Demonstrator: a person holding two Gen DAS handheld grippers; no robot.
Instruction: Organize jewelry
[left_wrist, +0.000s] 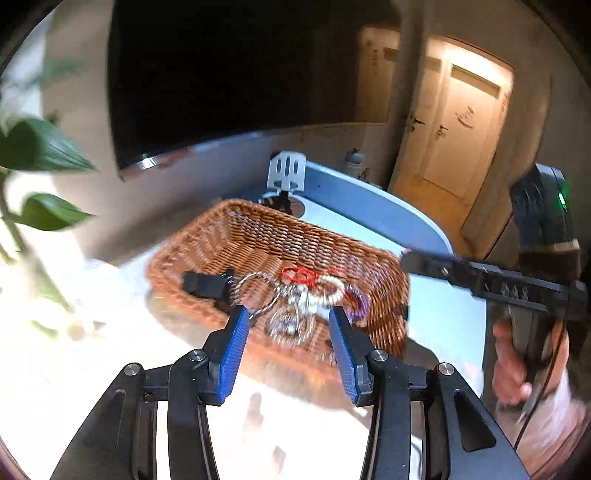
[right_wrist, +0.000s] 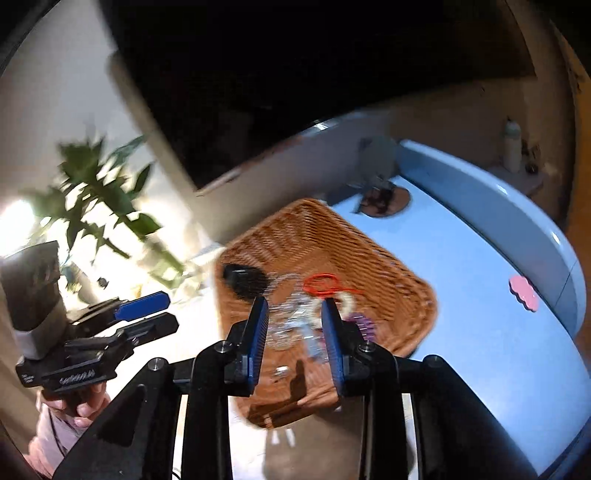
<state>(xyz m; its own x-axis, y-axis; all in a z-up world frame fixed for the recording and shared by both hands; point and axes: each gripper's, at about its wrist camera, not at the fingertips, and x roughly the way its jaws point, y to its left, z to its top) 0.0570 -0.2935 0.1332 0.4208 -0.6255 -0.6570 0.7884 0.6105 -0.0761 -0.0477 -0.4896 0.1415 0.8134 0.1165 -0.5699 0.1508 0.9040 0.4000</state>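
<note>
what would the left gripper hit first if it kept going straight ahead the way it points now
Most likely the tangle of silver jewelry in the wicker basket, which sits between the left gripper and its open fingers. Blur leaves depth unclear.

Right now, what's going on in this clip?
A person holds a two-finger gripper in each hand above a wicker basket on a pale blue table. The basket holds a tangle of jewelry: silvery rings, a red cord, a white beaded bracelet, a purple piece, plus a black clip. The left gripper and right gripper are both open and empty, pointed at the pile. Nothing is picked up yet.
</note>
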